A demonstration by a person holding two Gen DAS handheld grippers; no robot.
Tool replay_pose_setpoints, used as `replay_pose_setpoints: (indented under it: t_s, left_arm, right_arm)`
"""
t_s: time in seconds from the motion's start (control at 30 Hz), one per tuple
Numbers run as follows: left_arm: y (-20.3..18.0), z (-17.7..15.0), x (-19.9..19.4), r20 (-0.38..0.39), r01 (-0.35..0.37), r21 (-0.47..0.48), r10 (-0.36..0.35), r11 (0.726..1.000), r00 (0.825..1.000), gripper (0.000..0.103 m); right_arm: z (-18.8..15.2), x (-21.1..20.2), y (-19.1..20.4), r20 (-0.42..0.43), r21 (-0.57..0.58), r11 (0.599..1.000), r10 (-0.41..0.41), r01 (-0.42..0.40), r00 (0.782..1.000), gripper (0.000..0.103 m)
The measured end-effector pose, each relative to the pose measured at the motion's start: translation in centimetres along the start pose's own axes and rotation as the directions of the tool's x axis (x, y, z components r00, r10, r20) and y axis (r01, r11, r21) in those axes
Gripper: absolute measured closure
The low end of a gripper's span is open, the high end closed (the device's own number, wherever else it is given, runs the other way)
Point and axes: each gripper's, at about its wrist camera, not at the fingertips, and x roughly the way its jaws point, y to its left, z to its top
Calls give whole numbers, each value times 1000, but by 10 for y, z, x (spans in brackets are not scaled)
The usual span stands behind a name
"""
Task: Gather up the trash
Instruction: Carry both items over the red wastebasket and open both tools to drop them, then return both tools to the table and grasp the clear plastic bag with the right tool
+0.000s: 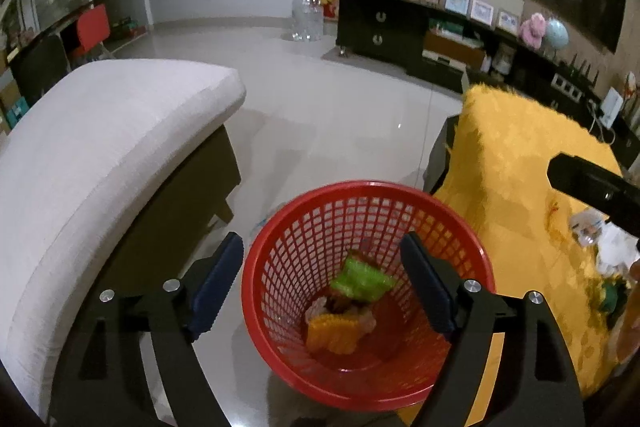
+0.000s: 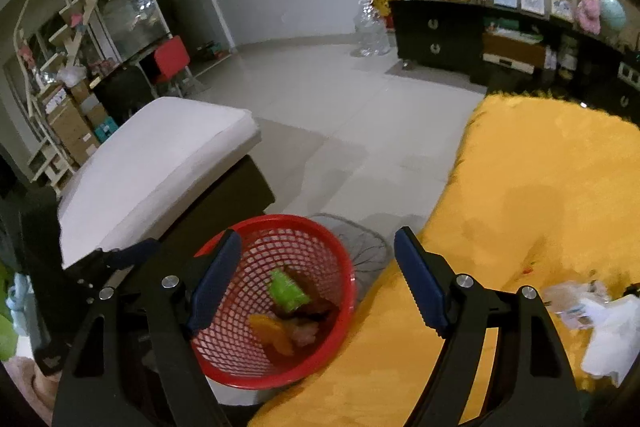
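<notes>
A red mesh basket (image 1: 316,223) stands on the floor between a white cushion and a yellow-covered table; it also shows in the right wrist view (image 2: 316,243). Inside lie a green wrapper (image 1: 362,281), an orange wrapper (image 1: 332,333) and other crumpled bits. My left gripper (image 1: 322,285) is open and empty above the basket. My right gripper (image 2: 318,281) is open and empty, over the basket's right rim and the table edge. White and clear crumpled trash (image 2: 600,319) lies on the yellow cloth at the right; it also shows in the left wrist view (image 1: 600,239).
A white cushioned seat (image 1: 100,155) stands left of the basket. The yellow furry cloth (image 2: 540,195) covers the table at right. A black TV cabinet (image 1: 400,27) and a clear water jug (image 1: 306,13) stand at the far wall. Tiled floor lies between.
</notes>
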Motion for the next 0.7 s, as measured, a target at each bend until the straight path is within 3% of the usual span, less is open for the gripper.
replay_pose_setpoints:
  t_s: [0.37, 0.7]
  left_arm:
    - [-28, 6, -16, 46, 65, 46, -67, 997, 997, 24]
    - [-76, 3, -24, 54, 128, 127, -136, 984, 989, 24]
  right_arm:
    - [-9, -51, -37, 79, -17, 987, -158, 160, 984, 26]
    - [-39, -126, -117, 135, 109, 931, -361, 348, 923, 26]
